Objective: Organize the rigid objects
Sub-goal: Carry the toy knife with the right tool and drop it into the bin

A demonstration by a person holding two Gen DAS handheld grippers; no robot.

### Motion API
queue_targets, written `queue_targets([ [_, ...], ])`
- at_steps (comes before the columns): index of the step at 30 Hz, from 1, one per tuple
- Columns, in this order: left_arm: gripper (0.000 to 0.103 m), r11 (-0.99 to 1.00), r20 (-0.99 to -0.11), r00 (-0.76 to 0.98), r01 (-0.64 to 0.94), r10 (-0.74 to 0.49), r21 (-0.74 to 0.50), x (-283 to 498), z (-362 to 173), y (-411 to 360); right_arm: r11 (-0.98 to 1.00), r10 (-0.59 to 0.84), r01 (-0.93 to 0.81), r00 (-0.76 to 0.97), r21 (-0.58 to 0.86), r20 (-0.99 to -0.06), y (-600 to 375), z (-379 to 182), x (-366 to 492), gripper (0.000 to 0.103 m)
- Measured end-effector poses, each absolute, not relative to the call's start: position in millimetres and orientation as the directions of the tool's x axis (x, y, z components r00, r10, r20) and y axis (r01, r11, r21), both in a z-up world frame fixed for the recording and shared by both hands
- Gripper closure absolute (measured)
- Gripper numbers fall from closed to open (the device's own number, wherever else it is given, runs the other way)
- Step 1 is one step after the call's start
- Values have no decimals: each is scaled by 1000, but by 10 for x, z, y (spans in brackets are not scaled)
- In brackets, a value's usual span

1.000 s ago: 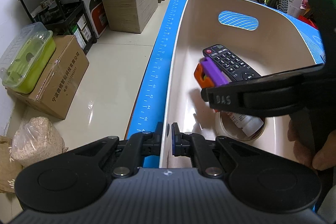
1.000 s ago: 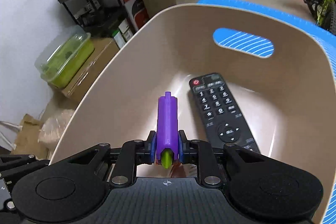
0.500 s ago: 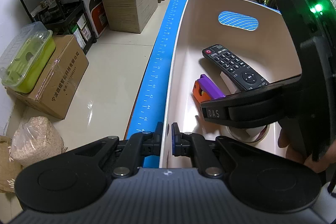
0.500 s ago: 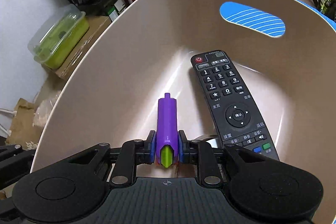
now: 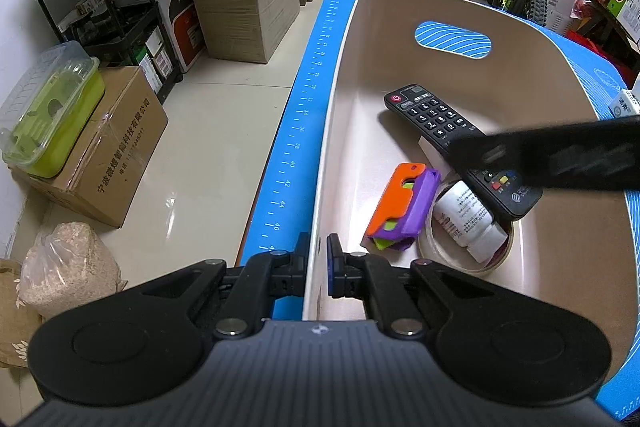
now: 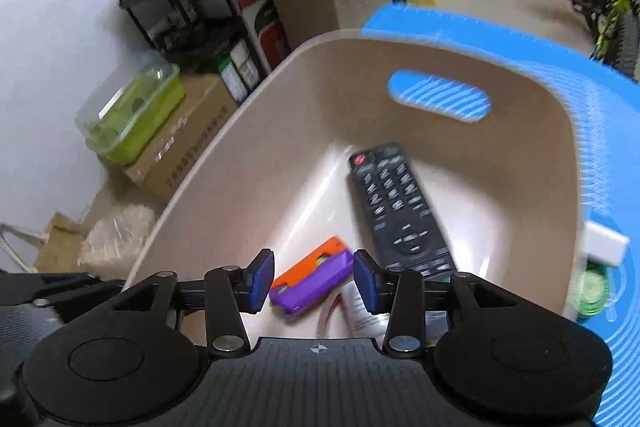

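A beige bin (image 5: 400,7) stands on a blue mat. In it lie a black remote (image 5: 440,123), an orange and purple toy (image 5: 404,207), and a white bottle (image 5: 464,215) inside a tape ring (image 5: 440,259). My left gripper (image 5: 319,259) is shut on the bin's near left rim. My right gripper (image 6: 314,277) hovers above the toy (image 6: 312,279) with its jaws opening; the pads do not touch it. The remote (image 6: 396,211) lies to the toy's right. In the left wrist view the right gripper crosses as a blurred dark bar (image 5: 560,159).
The blue mat (image 5: 296,147) carries a ruler along its left edge. A white box (image 6: 604,239) and a green object (image 6: 592,291) sit on the mat right of the bin. On the floor at left are cardboard boxes (image 5: 120,155), a green lidded container (image 5: 48,107) and a black shelf.
The right gripper has let go of the purple and orange toy, opened, and risen. The toy now lies on the bin floor beside the tape ring. The left gripper has not moved.
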State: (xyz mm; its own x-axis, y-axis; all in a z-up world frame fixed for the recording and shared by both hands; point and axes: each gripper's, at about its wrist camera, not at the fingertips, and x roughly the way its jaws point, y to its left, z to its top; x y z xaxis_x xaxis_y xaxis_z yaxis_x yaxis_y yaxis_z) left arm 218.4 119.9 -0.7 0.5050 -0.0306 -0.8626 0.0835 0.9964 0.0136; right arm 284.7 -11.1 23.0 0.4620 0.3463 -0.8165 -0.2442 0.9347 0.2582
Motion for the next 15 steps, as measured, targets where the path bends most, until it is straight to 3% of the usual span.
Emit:
queue_targets([
  [5, 94, 996, -862, 505, 84, -33, 11, 2186, -7, 1198, 939, 343, -230, 583, 255, -736, -492, 569, 2644, 46],
  [9, 94, 996, -862, 505, 84, -33, 11, 2186, -6, 1203, 966, 254, -204, 679, 156, -689, -786, 750, 2418, 40],
  [15, 94, 997, -862, 505, 82, -34, 9, 2190, -10, 1201, 988, 155, -113, 690, 107, -707, -1208, 626, 2222, 39],
])
